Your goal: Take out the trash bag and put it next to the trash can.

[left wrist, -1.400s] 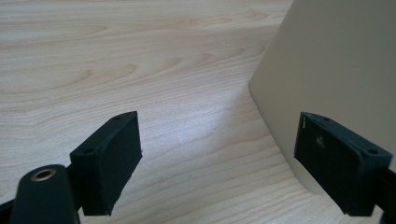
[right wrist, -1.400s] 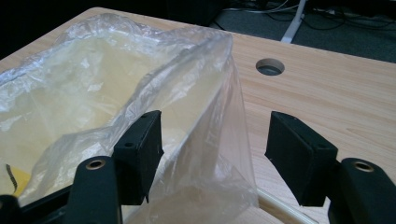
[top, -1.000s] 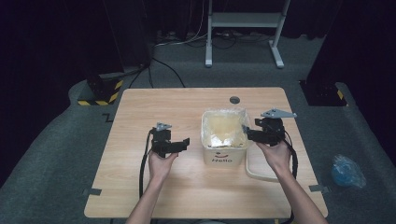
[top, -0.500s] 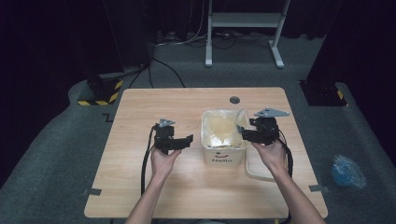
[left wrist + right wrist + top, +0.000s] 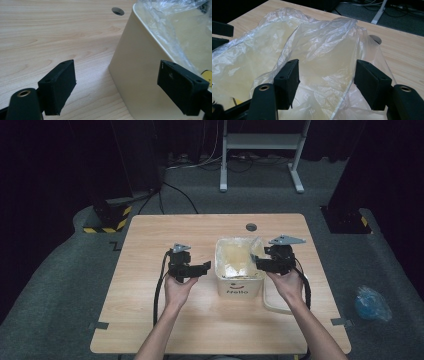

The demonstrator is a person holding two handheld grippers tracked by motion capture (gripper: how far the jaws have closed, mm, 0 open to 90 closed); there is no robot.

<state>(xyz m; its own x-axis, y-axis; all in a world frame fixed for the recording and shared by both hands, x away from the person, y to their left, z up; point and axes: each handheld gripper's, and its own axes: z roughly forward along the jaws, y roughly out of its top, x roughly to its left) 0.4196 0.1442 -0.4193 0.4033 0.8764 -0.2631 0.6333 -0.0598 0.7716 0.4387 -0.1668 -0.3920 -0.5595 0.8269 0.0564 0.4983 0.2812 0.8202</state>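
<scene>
Compared with a second ago, the left gripper [image 5: 202,268] sits a touch higher and closer to the cream bin [image 5: 239,285], while the right gripper [image 5: 259,262] has hardly shifted. The left gripper's jaws stand wide apart with nothing between them, the bin's side wall just ahead. The right gripper's jaws are open too, straddling a raised fold of the clear plastic liner [image 5: 324,42]; the pads seem not to press on it, though the film blurs that. The bin stands right of the middle of the tabletop [image 5: 150,320], nearer its front edge. Beyond lie grey carpet [image 5: 55,290], a white stand [image 5: 260,142], and a blue bag [image 5: 371,302] off the right edge.
</scene>
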